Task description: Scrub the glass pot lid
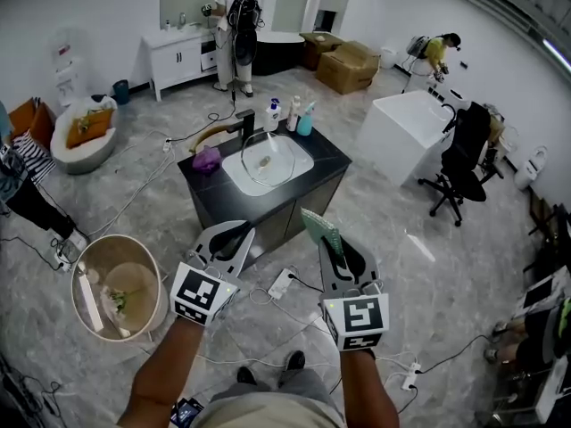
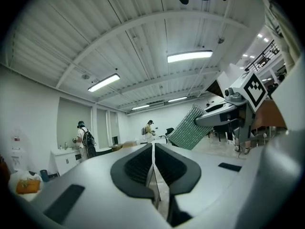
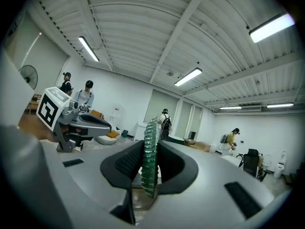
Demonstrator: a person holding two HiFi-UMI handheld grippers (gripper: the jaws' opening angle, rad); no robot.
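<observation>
The glass pot lid (image 1: 265, 159) lies in the white basin (image 1: 294, 169) of a black sink cabinet, well ahead of both grippers. My left gripper (image 1: 241, 232) is shut with nothing in it; in the left gripper view its jaws (image 2: 153, 151) meet along a line. My right gripper (image 1: 325, 241) is shut on a green scrub pad (image 1: 318, 227), which stands on edge between the jaws in the right gripper view (image 3: 149, 156). Both grippers are held over the floor, short of the cabinet. Each gripper view also shows the other gripper: the right one (image 2: 224, 109) with the pad, the left one (image 3: 88, 123).
A black faucet (image 1: 239, 125), several bottles (image 1: 291, 114) and a purple cloth (image 1: 207, 159) sit on the countertop. A round beige bin (image 1: 120, 285) stands at the left. A power strip (image 1: 282, 283) and cables cross the floor. An office chair (image 1: 459, 163) and other people are further off.
</observation>
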